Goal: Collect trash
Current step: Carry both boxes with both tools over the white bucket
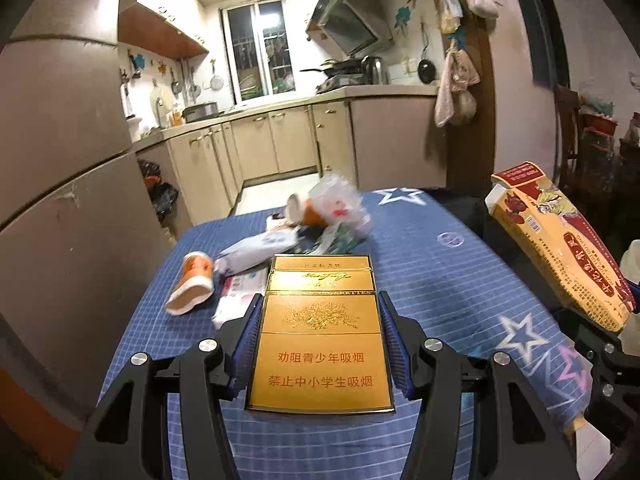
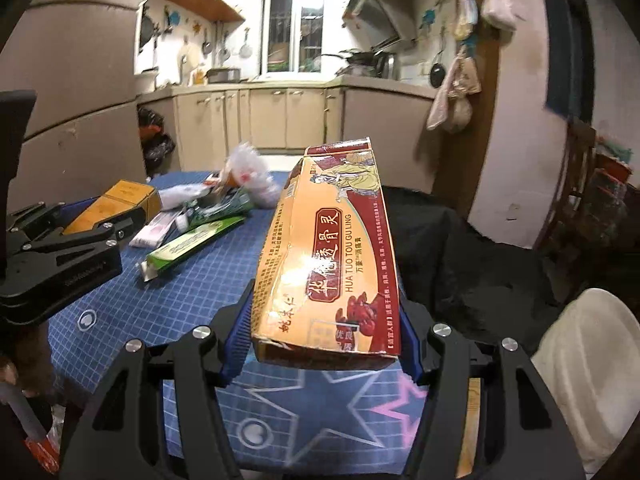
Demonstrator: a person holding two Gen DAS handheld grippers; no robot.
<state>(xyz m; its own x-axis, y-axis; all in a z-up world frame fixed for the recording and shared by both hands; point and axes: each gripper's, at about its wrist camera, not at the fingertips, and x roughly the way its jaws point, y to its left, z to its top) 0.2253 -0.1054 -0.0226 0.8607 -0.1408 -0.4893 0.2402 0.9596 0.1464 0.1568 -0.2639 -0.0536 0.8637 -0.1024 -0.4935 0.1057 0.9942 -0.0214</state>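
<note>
My left gripper (image 1: 320,304) is shut on a gold cigarette pack (image 1: 320,332), held above the blue star-patterned tablecloth (image 1: 440,280). My right gripper (image 2: 326,300) is shut on a long yellow and red medicine box (image 2: 332,256), its blue pads pressing both long sides. The same medicine box (image 1: 560,240) shows at the right of the left wrist view, and the left gripper with the gold pack (image 2: 120,200) at the left of the right wrist view. On the table lie an orange paper cup (image 1: 192,284), a white wrapper (image 1: 256,252), a crumpled clear plastic bag (image 1: 340,208) and a green box (image 2: 192,244).
A black cloth (image 2: 460,248) covers the table's right side, with a white object (image 2: 592,364) beside it. Beyond the table stand kitchen cabinets (image 1: 288,144), a counter with pots and a window. Dark bags (image 1: 160,196) sit on the floor at the left. A brown pillar (image 1: 468,120) rises behind the table.
</note>
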